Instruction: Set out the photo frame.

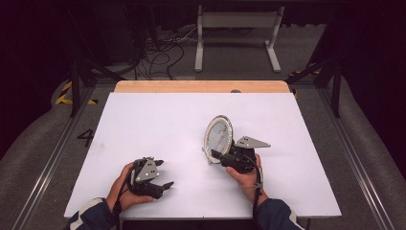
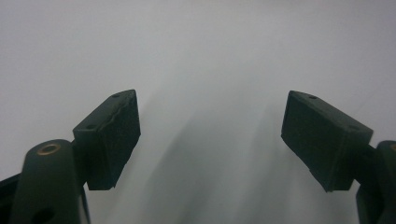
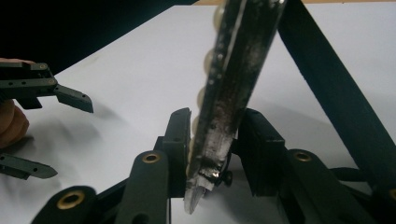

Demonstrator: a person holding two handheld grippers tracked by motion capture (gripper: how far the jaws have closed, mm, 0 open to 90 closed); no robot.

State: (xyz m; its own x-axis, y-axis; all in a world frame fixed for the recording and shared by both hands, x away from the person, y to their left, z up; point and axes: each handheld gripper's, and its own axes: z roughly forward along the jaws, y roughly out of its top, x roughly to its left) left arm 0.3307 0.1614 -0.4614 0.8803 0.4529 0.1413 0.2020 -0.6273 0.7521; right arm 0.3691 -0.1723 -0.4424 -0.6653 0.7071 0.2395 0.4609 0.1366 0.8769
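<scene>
You have one oval mirror [image 1: 219,137] with a beaded rim standing on edge on the white table top [image 1: 158,124], right of the table's middle, and it serves as the landmark here. Your right gripper [image 1: 216,154] meets the mirror at its lower near edge. In the right gripper view, the mirror's rim [image 3: 229,93] runs upward between the two black jaws, which are drawn in on the frame from both sides and seem to pinch it; whether both pads press fully is hard to make out. A black strut [image 3: 336,93], apparently the mirror's stand, slants down on the far side of the rim, and its lower end is cut off behind the jaw. Your left gripper [image 1: 162,174] rests well apart from the mirror, to its left and nearer your edge of the table, jaws spread wide with nothing between them; the left gripper view shows bare white surface [image 2: 210,70] between the two pads [image 2: 114,135]. That same gripper also appears at the left of the right gripper view. Nothing lies between the mirror and the left gripper. Count two grippers, two hands, one mirror. Beyond the table's far wooden edge [image 1: 201,86], a white metal frame [image 1: 237,38] and a tangle of cables [image 1: 158,52] sit on the dark floor, too dim to read in detail. The mirror's glass shows faint reflections you cannot identify.
</scene>
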